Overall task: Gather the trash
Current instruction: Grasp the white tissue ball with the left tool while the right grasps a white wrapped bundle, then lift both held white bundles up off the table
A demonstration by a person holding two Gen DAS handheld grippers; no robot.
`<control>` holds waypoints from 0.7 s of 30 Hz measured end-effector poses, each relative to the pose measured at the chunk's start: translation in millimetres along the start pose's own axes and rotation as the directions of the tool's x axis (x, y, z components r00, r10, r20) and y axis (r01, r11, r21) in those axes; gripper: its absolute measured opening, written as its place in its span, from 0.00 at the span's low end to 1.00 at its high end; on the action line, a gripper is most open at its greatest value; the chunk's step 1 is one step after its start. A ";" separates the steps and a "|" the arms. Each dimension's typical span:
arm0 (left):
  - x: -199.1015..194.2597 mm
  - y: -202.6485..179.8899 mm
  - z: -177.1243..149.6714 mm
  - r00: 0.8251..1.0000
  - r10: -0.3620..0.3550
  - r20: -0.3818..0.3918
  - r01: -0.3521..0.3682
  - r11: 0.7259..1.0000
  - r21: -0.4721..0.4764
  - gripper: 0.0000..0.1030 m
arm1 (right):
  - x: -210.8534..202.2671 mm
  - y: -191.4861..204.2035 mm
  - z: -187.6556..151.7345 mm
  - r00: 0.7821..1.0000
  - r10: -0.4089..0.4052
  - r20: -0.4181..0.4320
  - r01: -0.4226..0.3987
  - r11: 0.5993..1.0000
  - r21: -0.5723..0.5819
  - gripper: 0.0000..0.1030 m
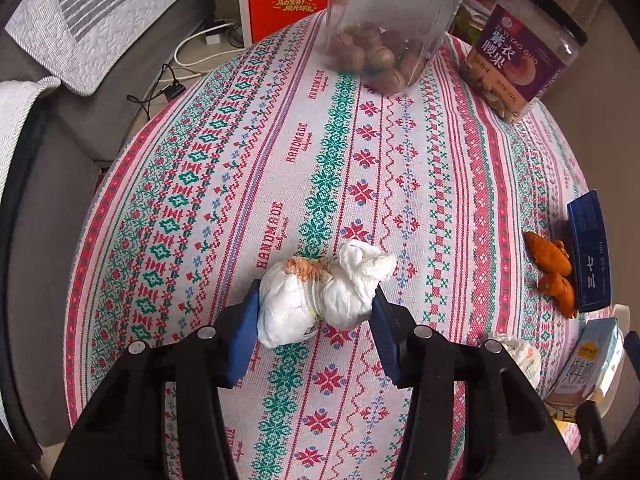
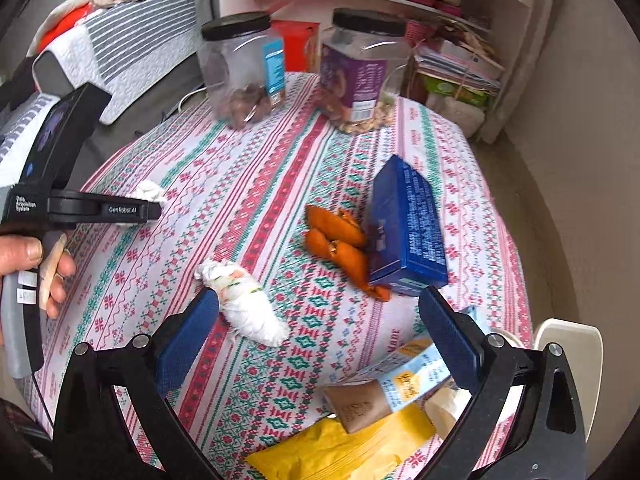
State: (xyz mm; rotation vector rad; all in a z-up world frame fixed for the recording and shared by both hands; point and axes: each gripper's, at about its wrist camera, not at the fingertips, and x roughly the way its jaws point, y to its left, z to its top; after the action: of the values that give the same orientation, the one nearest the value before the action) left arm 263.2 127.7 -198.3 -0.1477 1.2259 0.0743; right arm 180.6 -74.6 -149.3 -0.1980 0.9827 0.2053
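Patterned tablecloth [image 1: 360, 152], left gripper [image 1: 316, 300] clamping tissue wad [image 1: 320, 292], right gripper [image 2: 320, 320] gaping (2nd wad [image 2: 248, 304] below)

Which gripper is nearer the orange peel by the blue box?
Right. The right gripper hovers open just short of the orange peel, which lies ahead between its jaws. The left gripper is off to the side, jaws closed on a crumpled tissue.

Open right claw [image 2: 320, 312] above tissue wad [image 2: 244, 304]
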 end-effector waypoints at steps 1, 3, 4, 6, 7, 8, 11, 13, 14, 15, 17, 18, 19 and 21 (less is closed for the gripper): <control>-5.3 0.5 -1.3 1.000 0.002 0.010 -0.002 1.000 0.009 0.48 | 5.1 7.4 -0.7 1.000 0.003 -0.011 -0.003 1.000 -0.017 0.93; -18.5 2.8 -3.3 1.000 0.003 0.031 -0.003 1.000 0.014 0.48 | 15.6 18.8 0.0 1.000 0.009 -0.029 -0.010 0.999 -0.035 0.93; -26.0 4.2 -4.6 0.999 -0.001 0.041 0.000 1.000 0.013 0.48 | 20.5 23.0 1.1 0.999 0.009 -0.035 -0.010 0.999 -0.033 0.93; -41.1 6.2 -7.1 0.998 -0.004 0.062 0.003 1.000 0.013 0.48 | 30.3 28.8 3.2 0.999 0.015 -0.048 -0.016 1.000 -0.025 0.93; -49.2 6.9 -9.1 0.997 -0.003 0.074 0.002 1.000 0.015 0.48 | 35.4 31.3 4.0 0.998 0.017 -0.057 -0.018 1.000 -0.023 0.93; -56.8 7.8 -11.2 0.996 -0.005 0.086 0.003 1.000 0.015 0.48 | 39.9 32.7 4.4 0.998 0.016 -0.065 -0.017 1.000 -0.020 0.93; -80.7 13.5 -18.4 0.993 -0.029 0.114 0.030 1.000 0.000 0.48 | 54.7 36.6 5.9 0.995 0.017 -0.093 -0.019 1.000 -0.016 0.93; -94.9 17.0 -22.3 0.990 -0.040 0.137 0.040 0.999 -0.003 0.48 | 63.4 37.6 6.4 0.994 0.017 -0.110 -0.019 1.000 -0.013 0.93; -101.3 18.9 -23.1 0.988 -0.044 0.149 0.045 0.999 -0.005 0.48 | 67.0 37.8 5.9 0.993 0.022 -0.119 -0.023 1.000 -0.009 0.92; -107.9 21.8 -24.1 0.986 -0.050 0.160 0.052 0.999 -0.008 0.48 | 71.1 38.7 4.8 0.991 0.031 -0.133 -0.032 0.999 -0.007 0.85; -118.2 28.2 -24.6 0.982 -0.067 0.177 0.072 0.997 -0.021 0.48 | 73.7 40.9 1.4 0.990 0.042 -0.134 -0.044 0.999 -0.009 0.71; -122.7 32.2 -25.2 0.980 -0.074 0.185 0.081 0.996 -0.032 0.48 | 72.7 42.5 1.4 0.991 0.046 -0.122 -0.047 0.999 -0.010 0.66; -126.1 36.2 -24.8 0.978 -0.077 0.193 0.086 0.995 -0.042 0.48 | 71.2 43.7 2.2 0.992 0.055 -0.117 -0.056 0.998 -0.009 0.54; -129.6 44.4 -24.0 0.976 -0.073 0.204 0.088 0.994 -0.065 0.48 | 67.6 45.5 2.8 0.992 0.056 -0.111 -0.056 0.998 -0.004 0.45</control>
State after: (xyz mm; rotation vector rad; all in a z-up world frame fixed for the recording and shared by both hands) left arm 191.1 170.9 -87.6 -0.2480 1.0146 0.0620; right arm 207.4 -24.5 -207.8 -0.1903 1.0992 0.2514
